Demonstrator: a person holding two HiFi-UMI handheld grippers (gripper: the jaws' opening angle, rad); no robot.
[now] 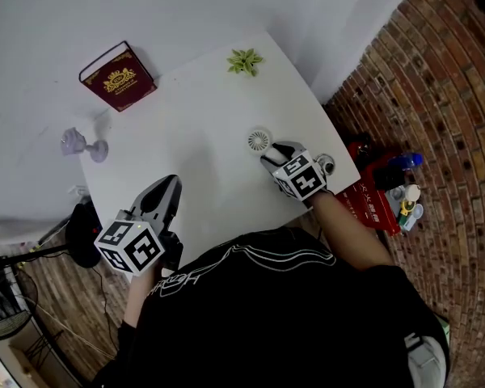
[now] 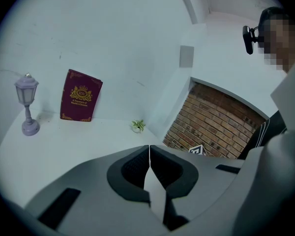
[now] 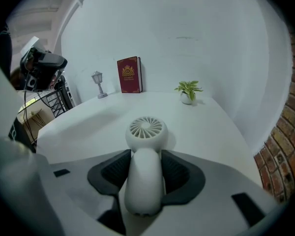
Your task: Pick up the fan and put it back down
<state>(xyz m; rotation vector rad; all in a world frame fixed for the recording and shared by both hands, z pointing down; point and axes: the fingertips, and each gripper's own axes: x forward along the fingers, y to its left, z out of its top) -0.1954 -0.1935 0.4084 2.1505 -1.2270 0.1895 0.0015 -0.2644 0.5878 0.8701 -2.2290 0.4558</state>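
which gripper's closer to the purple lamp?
Left. Left gripper is just right of the lamp in the head view; right gripper, shut on the fan, is farther right.

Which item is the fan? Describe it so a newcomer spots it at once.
Start at the white table, then go to its right side, where the right hand-held gripper is clamped on a stubby handle. That is the fan: all white, with a round slatted grille head, unlike the red book, purple lamp and green plant.
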